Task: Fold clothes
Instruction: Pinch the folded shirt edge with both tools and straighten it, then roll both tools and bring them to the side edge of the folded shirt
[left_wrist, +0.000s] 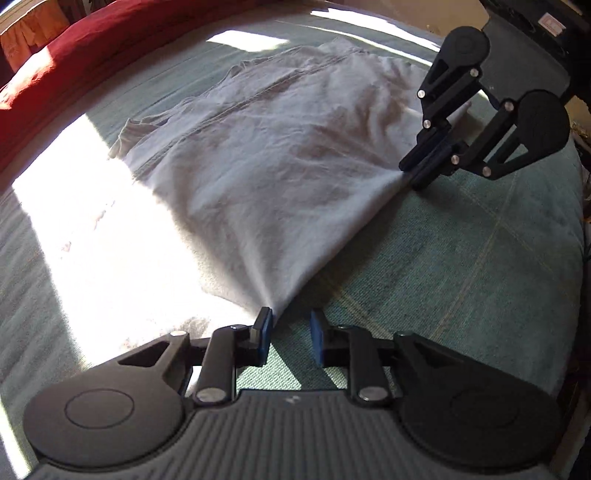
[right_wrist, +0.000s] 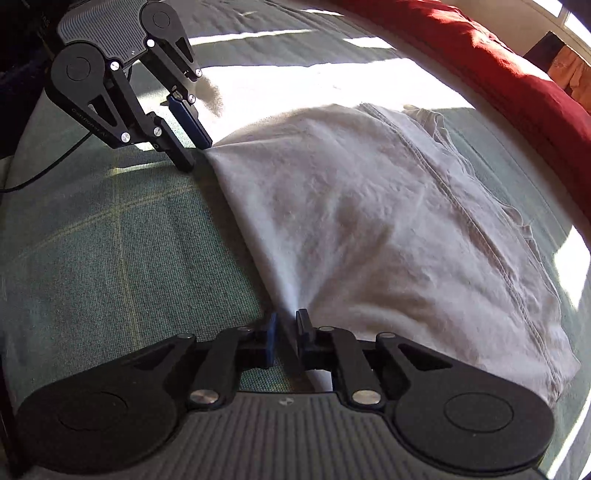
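A pale grey garment with a stitched seam lies spread on the green bed cover. Its near edge runs straight and taut between my two grippers. In the left wrist view my left gripper stands with a gap between its blue pads; the garment's corner touches the tip of the left pad, and bare cover shows in the gap. My right gripper has its jaws nearly together on the garment's other corner, with folds fanning out from it. Across the bed, the right gripper also looks pinched on that corner.
A red blanket lies along the far side of the bed. Bright sun patches wash out part of the cover and garment. A dark cable trails beside the left gripper. An orange cloth hangs beyond the bed.
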